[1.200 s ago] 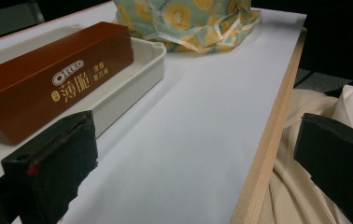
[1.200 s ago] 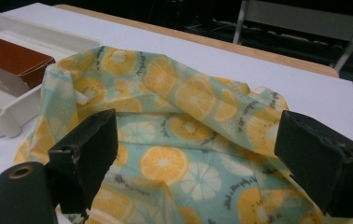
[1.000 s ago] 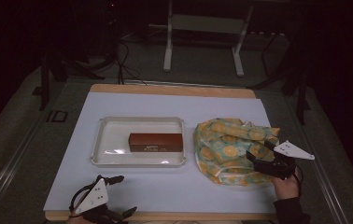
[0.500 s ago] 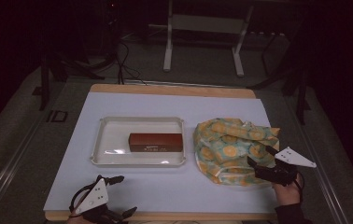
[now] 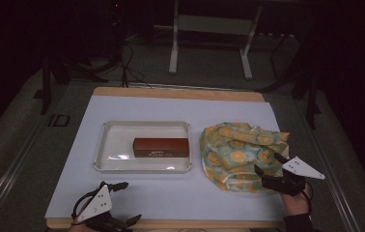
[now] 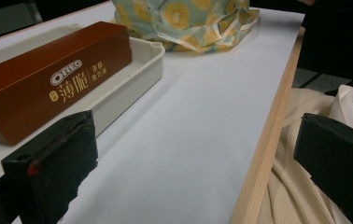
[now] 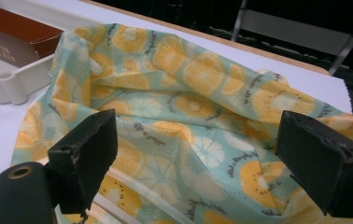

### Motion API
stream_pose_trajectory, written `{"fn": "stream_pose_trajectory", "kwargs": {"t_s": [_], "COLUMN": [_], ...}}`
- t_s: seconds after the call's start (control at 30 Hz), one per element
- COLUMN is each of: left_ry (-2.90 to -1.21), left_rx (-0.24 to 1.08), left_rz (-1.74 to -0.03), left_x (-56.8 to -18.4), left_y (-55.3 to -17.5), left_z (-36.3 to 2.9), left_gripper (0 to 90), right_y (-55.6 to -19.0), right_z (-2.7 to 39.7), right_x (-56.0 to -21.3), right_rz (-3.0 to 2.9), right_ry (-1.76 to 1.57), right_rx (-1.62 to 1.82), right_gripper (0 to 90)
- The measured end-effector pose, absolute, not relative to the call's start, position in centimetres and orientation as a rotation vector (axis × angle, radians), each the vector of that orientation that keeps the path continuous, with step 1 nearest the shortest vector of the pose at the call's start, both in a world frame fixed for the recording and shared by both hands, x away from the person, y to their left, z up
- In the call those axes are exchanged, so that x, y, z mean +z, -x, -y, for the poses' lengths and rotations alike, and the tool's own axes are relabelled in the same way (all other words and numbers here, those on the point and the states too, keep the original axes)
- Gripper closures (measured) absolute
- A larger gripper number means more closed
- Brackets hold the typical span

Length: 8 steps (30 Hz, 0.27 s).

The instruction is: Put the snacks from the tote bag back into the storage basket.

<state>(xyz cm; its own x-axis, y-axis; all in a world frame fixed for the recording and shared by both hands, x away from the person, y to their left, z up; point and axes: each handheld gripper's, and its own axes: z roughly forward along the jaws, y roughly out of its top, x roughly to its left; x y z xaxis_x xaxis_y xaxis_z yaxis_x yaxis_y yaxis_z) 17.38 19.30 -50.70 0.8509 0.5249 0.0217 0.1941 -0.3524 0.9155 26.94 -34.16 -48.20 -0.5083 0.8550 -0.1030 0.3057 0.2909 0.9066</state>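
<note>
Sitting on a white table top [image 5: 171,198] with a pale wooden front edge, a shallow white plastic tray [image 5: 104,145] with rounded corners holds one long brown cardboard box [image 5: 161,147] printed with white lettering, lying flat. Just to the tray's right lies a crumpled cloth [image 5: 238,145], thin and soft, pale green with orange and yellow citrus slices; it is draped over a white rim visible beneath its near edge in the right gripper view. The right gripper [image 5: 270,172] hovers at the cloth's near right edge, its blocky black jaws spread wide with nothing between them. The left gripper [image 5: 122,203] rests at the table's near left corner, jaws also wide apart and empty.
</note>
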Motion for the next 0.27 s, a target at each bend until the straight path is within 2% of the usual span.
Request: {"fn": "stream_pose_trajectory", "kwargs": {"t_s": [0.27], "left_ry": [-1.929], "left_rx": [0.378], "left_rz": [-0.534], "left_x": [-50.69], "left_y": [-17.39], "left_z": [-19.36], "left_gripper": [0.0], "right_y": [-27.02], "right_z": [34.09], "right_x": [-48.38], "right_rz": [-1.974], "right_ry": [-1.035], "right_rx": [1.198], "right_gripper": [13.3]}}
